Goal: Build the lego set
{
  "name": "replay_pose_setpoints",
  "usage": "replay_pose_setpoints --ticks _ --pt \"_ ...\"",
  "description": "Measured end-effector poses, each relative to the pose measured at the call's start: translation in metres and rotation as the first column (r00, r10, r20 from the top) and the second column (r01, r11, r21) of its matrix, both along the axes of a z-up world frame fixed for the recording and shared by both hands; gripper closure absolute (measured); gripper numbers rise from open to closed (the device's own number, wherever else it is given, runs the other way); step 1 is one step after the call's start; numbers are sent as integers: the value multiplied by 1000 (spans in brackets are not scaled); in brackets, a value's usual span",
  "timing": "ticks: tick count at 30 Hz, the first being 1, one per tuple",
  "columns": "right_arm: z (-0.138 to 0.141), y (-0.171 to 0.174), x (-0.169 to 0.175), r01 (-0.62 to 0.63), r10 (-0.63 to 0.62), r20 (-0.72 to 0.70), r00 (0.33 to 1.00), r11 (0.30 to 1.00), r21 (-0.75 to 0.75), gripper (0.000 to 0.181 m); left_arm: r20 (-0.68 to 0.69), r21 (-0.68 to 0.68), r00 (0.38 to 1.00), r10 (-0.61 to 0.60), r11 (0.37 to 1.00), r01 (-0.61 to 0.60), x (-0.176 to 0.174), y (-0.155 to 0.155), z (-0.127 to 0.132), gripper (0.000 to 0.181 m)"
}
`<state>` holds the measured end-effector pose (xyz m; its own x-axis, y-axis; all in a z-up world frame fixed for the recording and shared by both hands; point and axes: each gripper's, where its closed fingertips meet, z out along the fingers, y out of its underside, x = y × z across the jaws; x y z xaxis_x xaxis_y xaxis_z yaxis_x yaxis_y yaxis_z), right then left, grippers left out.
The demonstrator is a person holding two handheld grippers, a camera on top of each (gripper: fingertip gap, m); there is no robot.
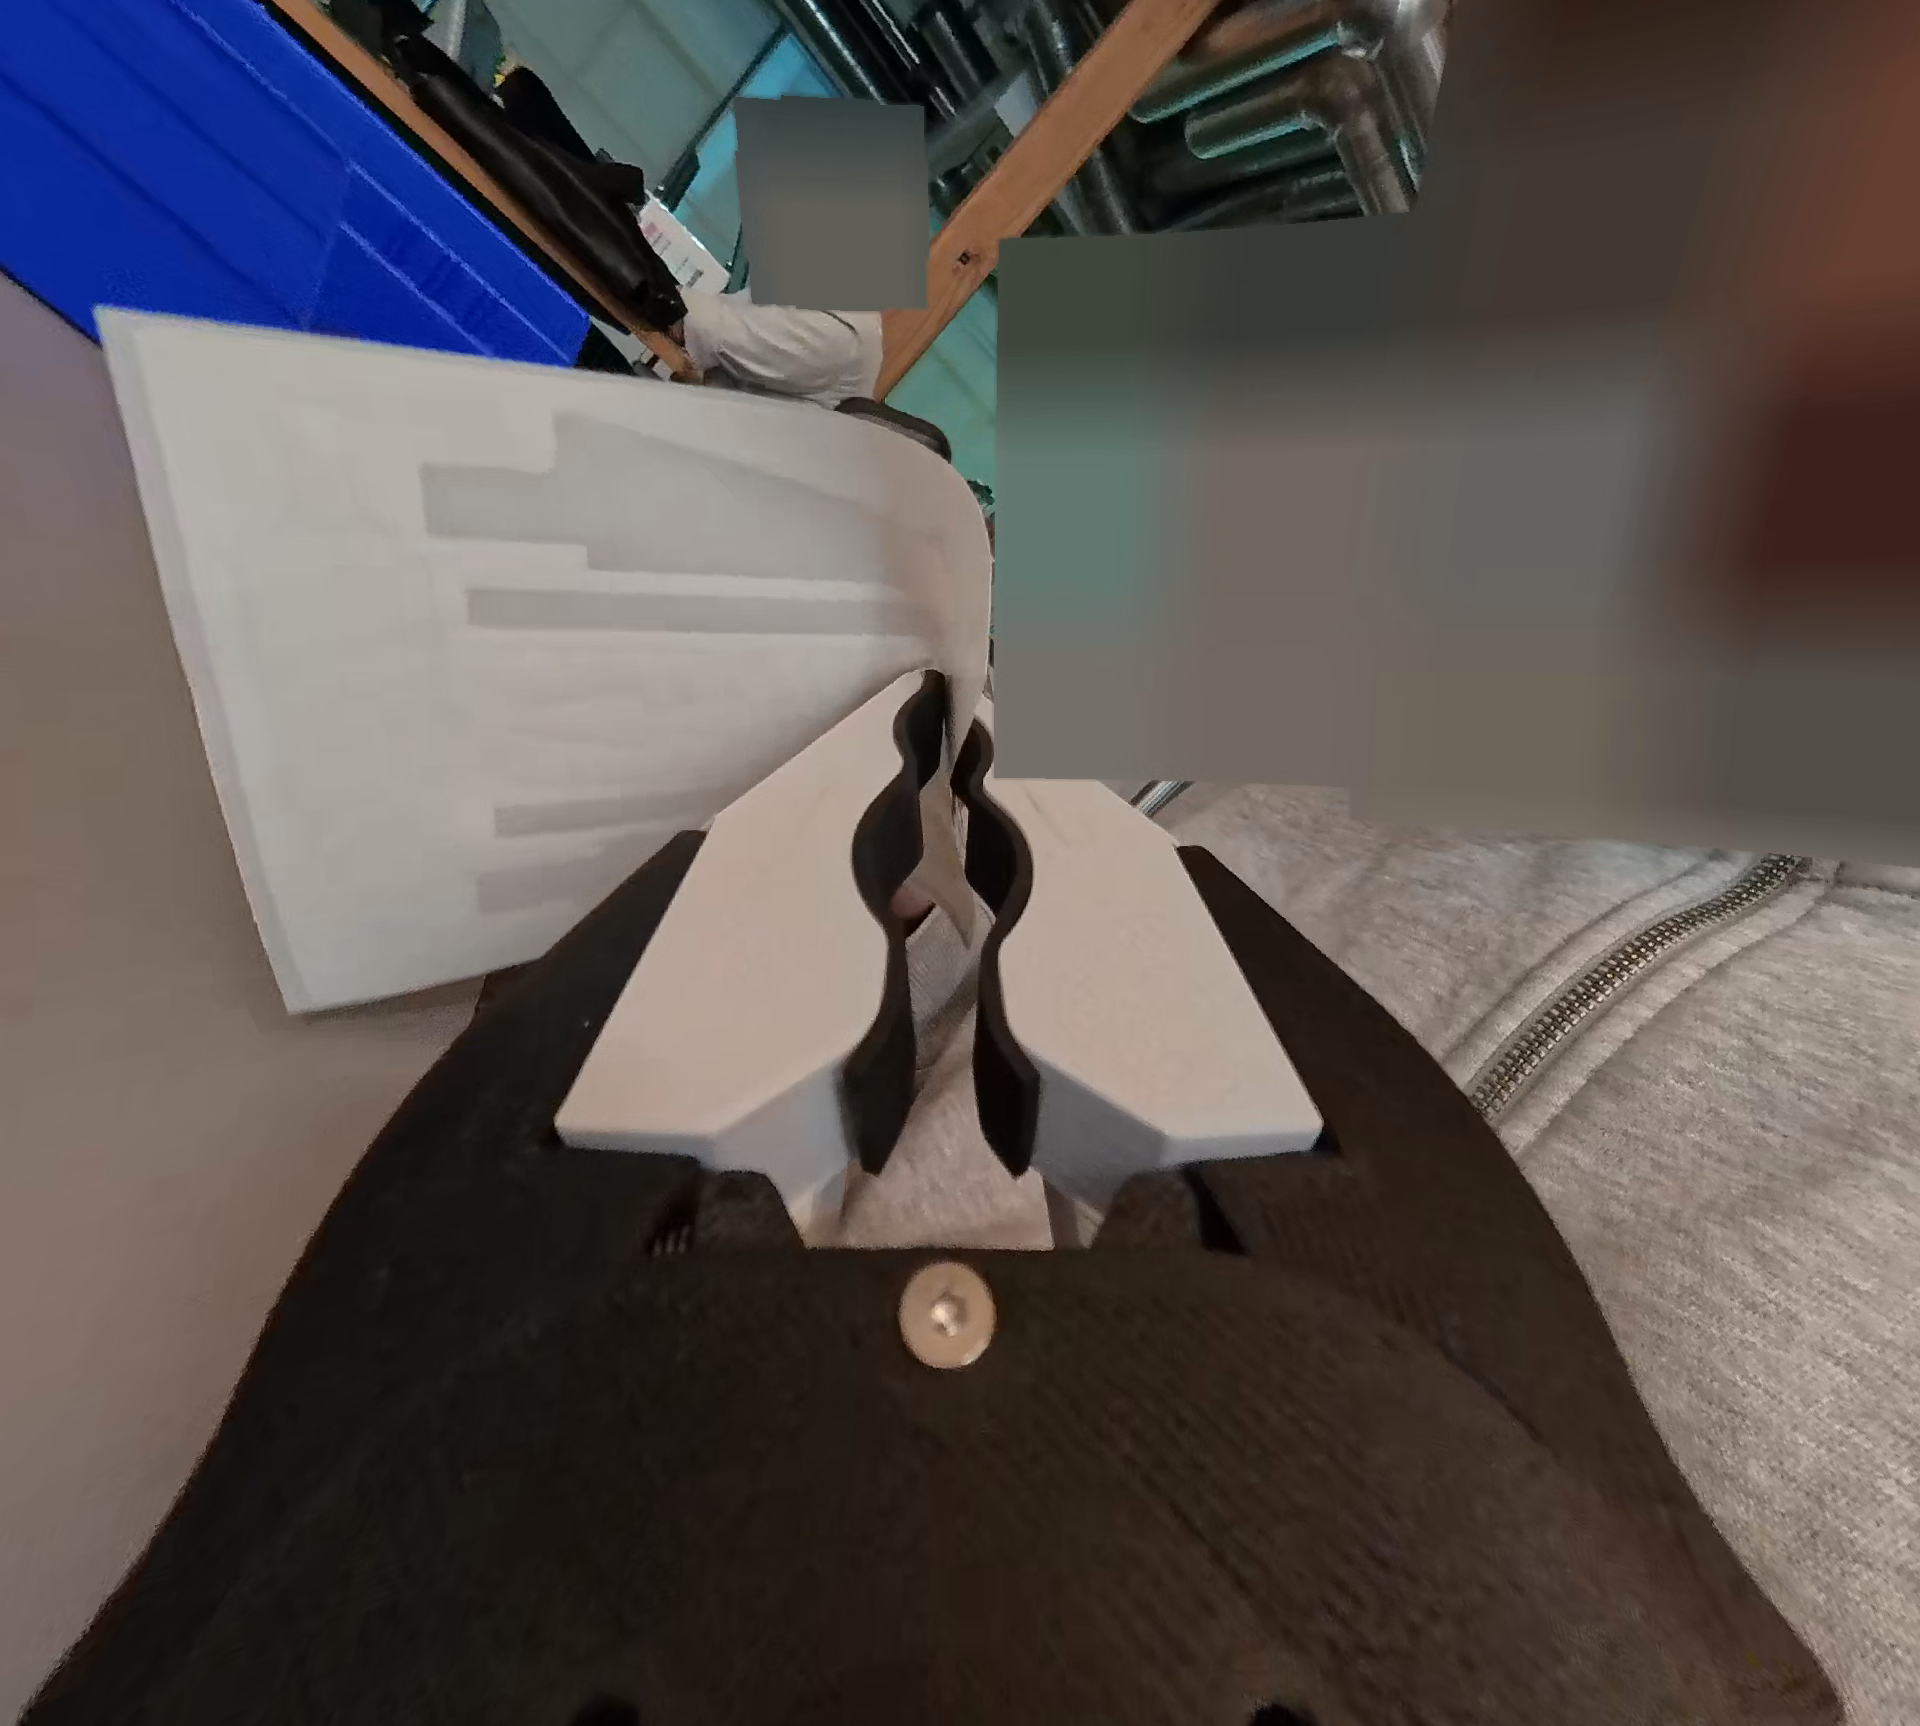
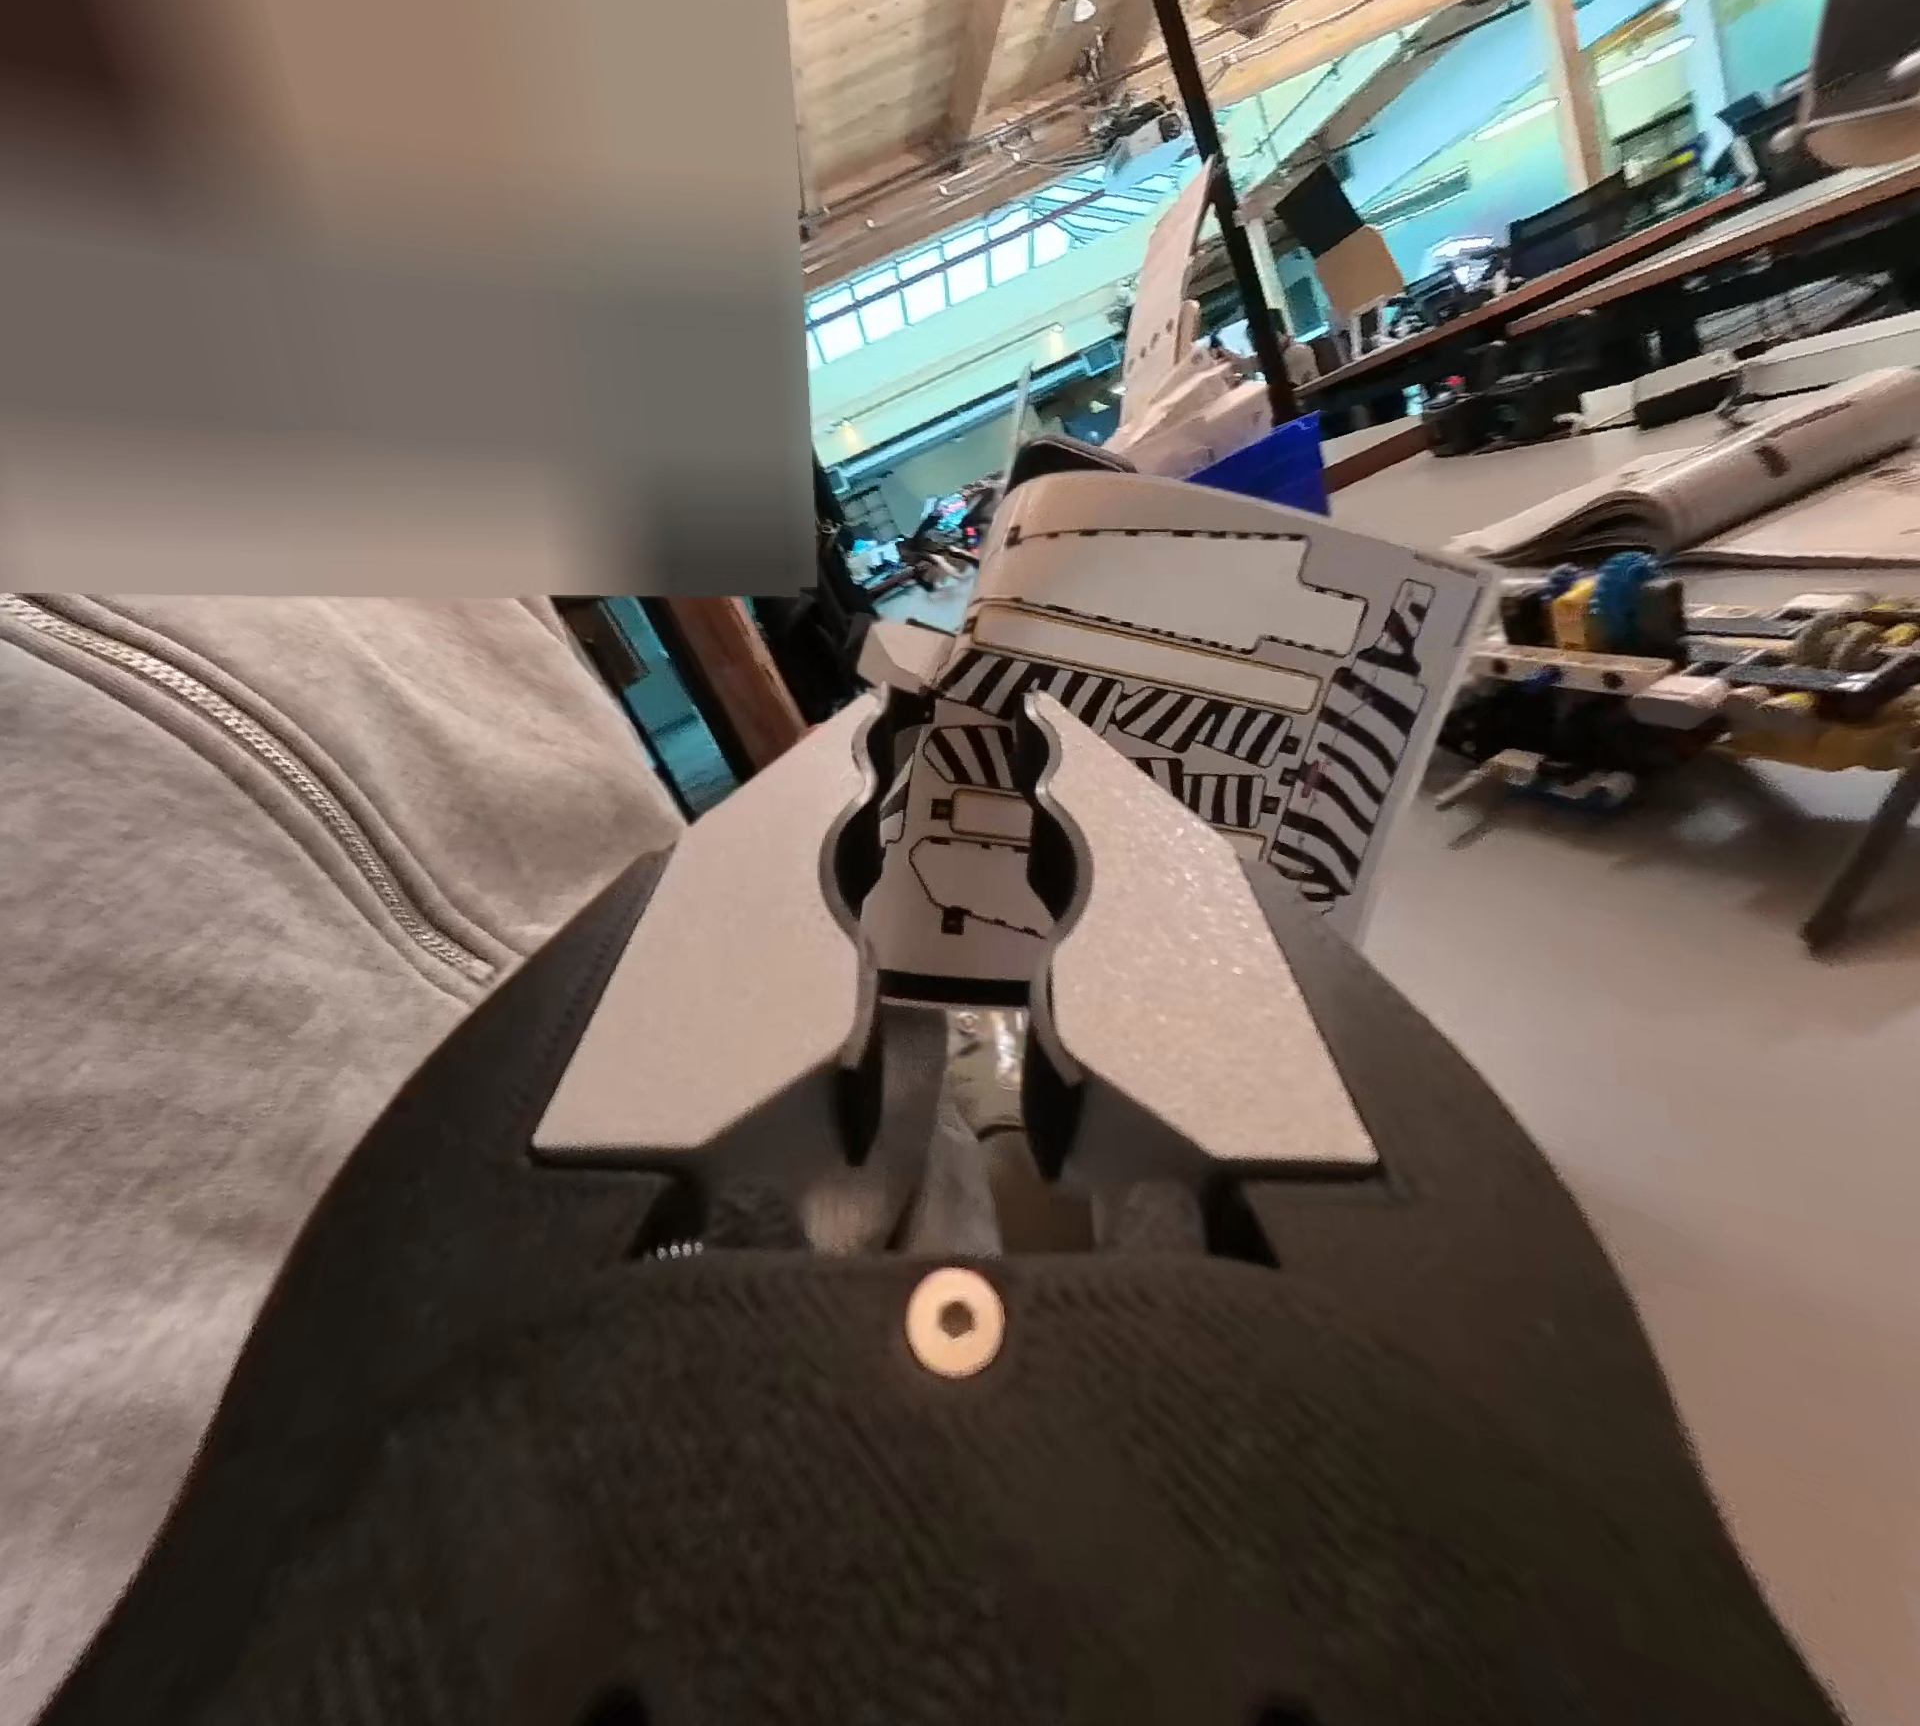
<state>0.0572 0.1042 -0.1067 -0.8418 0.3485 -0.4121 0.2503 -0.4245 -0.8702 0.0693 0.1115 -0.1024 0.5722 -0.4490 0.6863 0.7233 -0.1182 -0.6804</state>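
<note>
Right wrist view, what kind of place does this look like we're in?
Probably a large open workshop or lab. Overhead are exposed timber ceiling beams, long worktables crowded with equipment stand farther back, and a partly built lego model sits on the near table.

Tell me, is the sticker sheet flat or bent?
Bent. The sticker sheet curls over at the edge where the left gripper pinches it; the right wrist view shows its top rolled over too.

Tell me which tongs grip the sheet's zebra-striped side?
The right tongs: the sticker sheet shows black-and-white stripes there. The left tongs pinch the sheet's curled edge, seeing only its plain white back.
</note>
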Motion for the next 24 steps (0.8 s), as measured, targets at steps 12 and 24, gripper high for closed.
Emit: replay_pose_setpoints --ticks 12,24 --pt "4 -3 4 -126 137 63 989 979 -161 163 29 35 999 -35 999 34 3 -3 5 181" --pt "7 7 -2 10 -10 2 1000 998 -64 172 -11 21 1000 -19 1000 19 5 -1 3 181"
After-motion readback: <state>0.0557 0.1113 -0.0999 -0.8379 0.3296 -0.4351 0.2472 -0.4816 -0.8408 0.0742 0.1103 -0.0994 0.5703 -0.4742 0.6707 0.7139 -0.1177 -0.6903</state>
